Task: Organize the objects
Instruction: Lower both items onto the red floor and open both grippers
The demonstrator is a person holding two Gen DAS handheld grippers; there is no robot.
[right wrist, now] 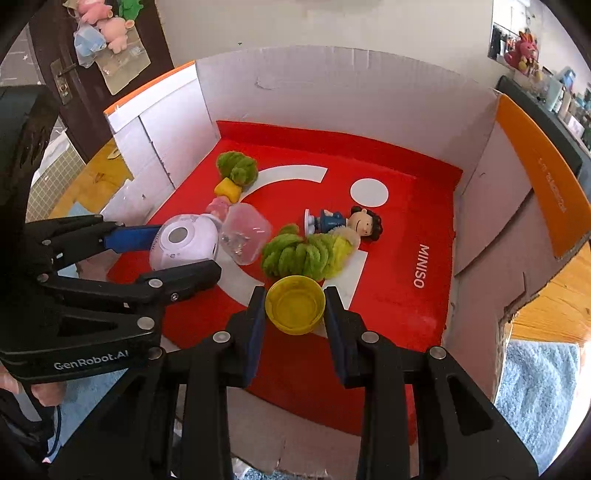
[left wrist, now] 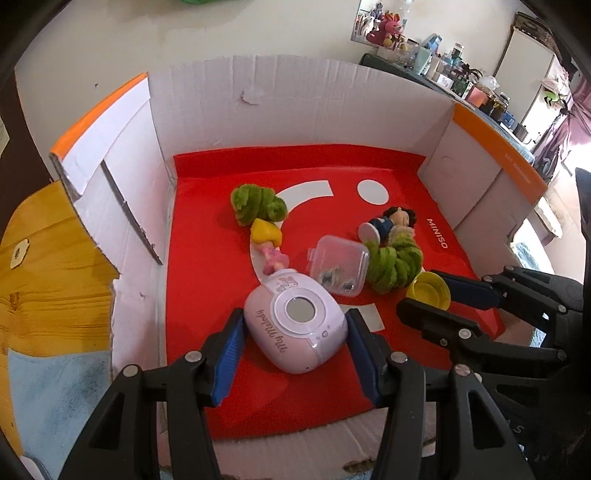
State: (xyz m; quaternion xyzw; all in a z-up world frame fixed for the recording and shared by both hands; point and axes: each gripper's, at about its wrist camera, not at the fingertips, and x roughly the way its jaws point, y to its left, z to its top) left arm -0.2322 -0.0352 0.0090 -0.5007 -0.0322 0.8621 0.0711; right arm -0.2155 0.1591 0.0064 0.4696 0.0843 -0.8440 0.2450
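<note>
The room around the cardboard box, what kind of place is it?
Probably a lived-in home room, perhaps a bedroom: pink plush toys hang on a dark wooden door, and a cluttered shelf of bottles and jars runs along the pale wall.

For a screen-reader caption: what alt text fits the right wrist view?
The right gripper clamps a yellow cup over a red mat inside a cardboard box. To the left, the left gripper grips a pink toy camera, near a doll.
</note>
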